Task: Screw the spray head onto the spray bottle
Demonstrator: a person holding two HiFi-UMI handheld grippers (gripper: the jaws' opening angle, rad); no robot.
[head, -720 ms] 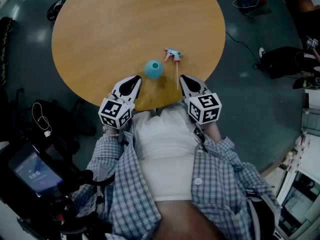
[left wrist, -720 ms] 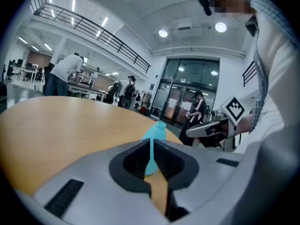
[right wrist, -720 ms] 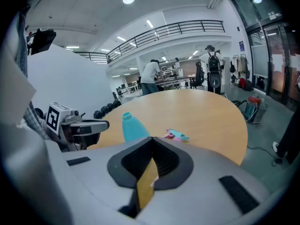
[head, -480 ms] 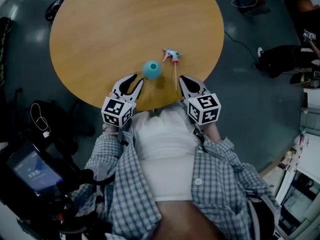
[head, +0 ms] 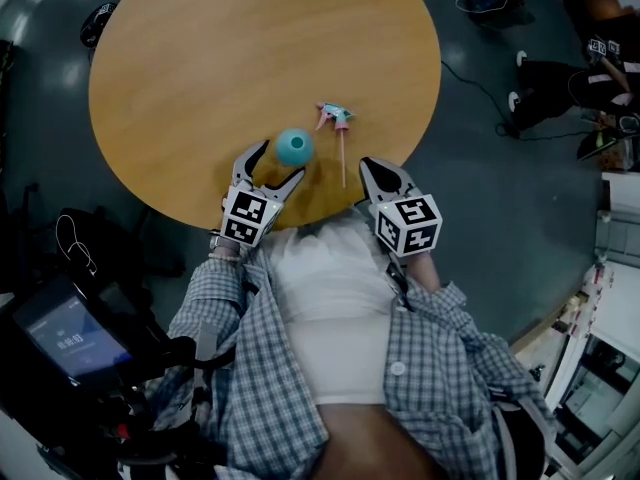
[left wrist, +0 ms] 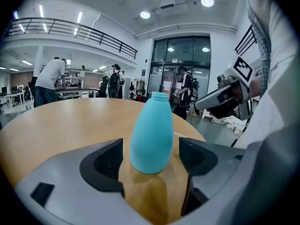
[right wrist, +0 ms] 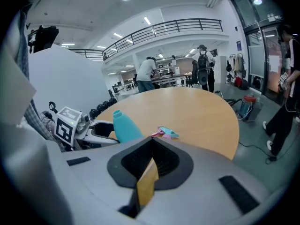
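Holding both grippers over the near rim of a round wooden table, I stand in a checked shirt, seen from above. My left gripper has its jaws spread wide. The spray bottle stands upright in their mouth, with table showing on either side of it and neither pad touching. My right gripper is at 3 o'clock of the left one and well apart from it. Its jaws are pressed together on nothing, and only a sliver of table shows through the notch behind its tips.

The bottle is matte turquoise and pear-shaped, wide and rounded at the foot, narrowing to a short open neck with no cap. It sits near the table's 6 o'clock edge. The spray head lies on its side at 1 o'clock of the bottle, near it but apart, and at 11 o'clock of my right gripper. It is pale blue with a pink part at the trigger. Its thin pale tube runs straight back toward 6 o'clock and ends just beside the right gripper's tips, at their 9 o'clock.

Beyond the table, the gripper views take in a bright hall: people at work benches, glass doors and a railed balcony overhead.
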